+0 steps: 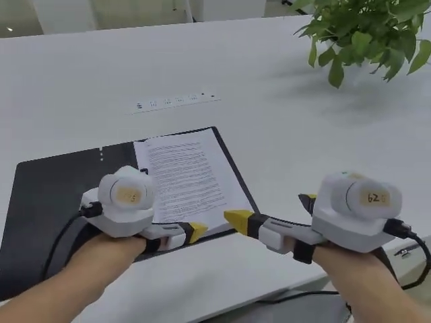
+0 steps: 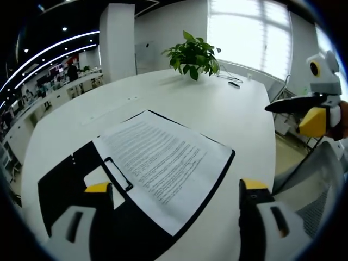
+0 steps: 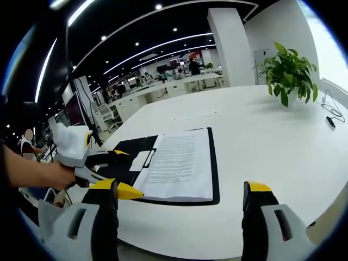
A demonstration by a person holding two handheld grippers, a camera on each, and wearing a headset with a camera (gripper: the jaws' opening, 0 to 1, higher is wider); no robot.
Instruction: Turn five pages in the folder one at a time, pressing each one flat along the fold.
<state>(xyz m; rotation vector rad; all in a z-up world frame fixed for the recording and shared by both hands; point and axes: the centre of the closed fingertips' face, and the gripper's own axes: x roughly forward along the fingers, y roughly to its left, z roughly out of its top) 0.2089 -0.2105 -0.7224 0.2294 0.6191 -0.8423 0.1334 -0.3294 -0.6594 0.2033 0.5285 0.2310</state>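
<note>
Folder (image 1: 40,195) lay open near the front edge of the white counter (image 1: 303,134), its black inner cover to your left and a printed page (image 1: 185,178) lying flat on the right half. A black clip (image 2: 117,174) sat at the fold, holding the page along its inner edge.

Your left gripper (image 2: 175,187) hung over the folder's near edge with its jaws spread wide and released, one yellow tip above the black cover and the other off the page's outer corner. In the head view its white body covered the lower part of the fold. Your right gripper (image 3: 179,186) was also released, jaws wide apart, held over bare counter just beside the folder's near right corner, one yellow tip pointing toward the left gripper's tip. Neither gripper touched the page.

A potted plant (image 1: 363,33) stood at the far right of the counter, well apart from the folder. A strip of sockets (image 1: 175,102) was set into the counter beyond the folder's far edge. A black cable (image 1: 60,242) trailed from the left gripper across the black cover. A mesh chair back (image 2: 318,179) showed beside the counter's edge below the right gripper.
</note>
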